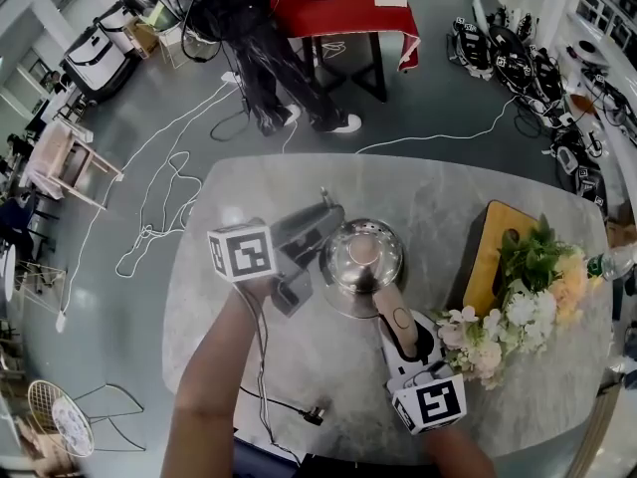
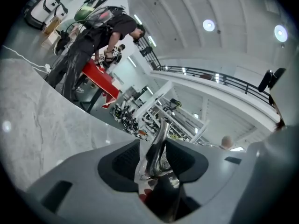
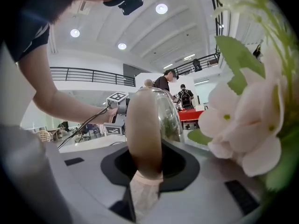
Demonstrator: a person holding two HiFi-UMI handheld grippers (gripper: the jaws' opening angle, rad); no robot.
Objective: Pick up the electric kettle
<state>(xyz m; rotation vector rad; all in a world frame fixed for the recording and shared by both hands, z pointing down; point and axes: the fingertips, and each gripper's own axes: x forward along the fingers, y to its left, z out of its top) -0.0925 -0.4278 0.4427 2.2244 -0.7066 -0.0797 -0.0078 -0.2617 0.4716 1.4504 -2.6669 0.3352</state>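
Observation:
The steel electric kettle (image 1: 362, 255) stands mid-table on the grey marble top (image 1: 249, 187), its tan handle (image 1: 398, 322) pointing toward me. My right gripper (image 1: 403, 335) is shut on that handle; in the right gripper view the handle (image 3: 142, 134) fills the gap between the jaws (image 3: 145, 164), with the shiny body (image 3: 169, 118) behind it. My left gripper (image 1: 326, 225) is at the kettle's left side by the spout. In the left gripper view the thin metal spout (image 2: 161, 134) rises between the jaws (image 2: 156, 161), which stand wide and do not seem to press it.
A bunch of pale flowers (image 1: 528, 297) lies close to the right of the kettle and crowds the right gripper view (image 3: 243, 125). A wooden board (image 1: 488, 257) sits beyond it. A black cable (image 1: 289, 406) lies at the near edge. A person (image 1: 259, 48) stands by a red table (image 1: 343, 8).

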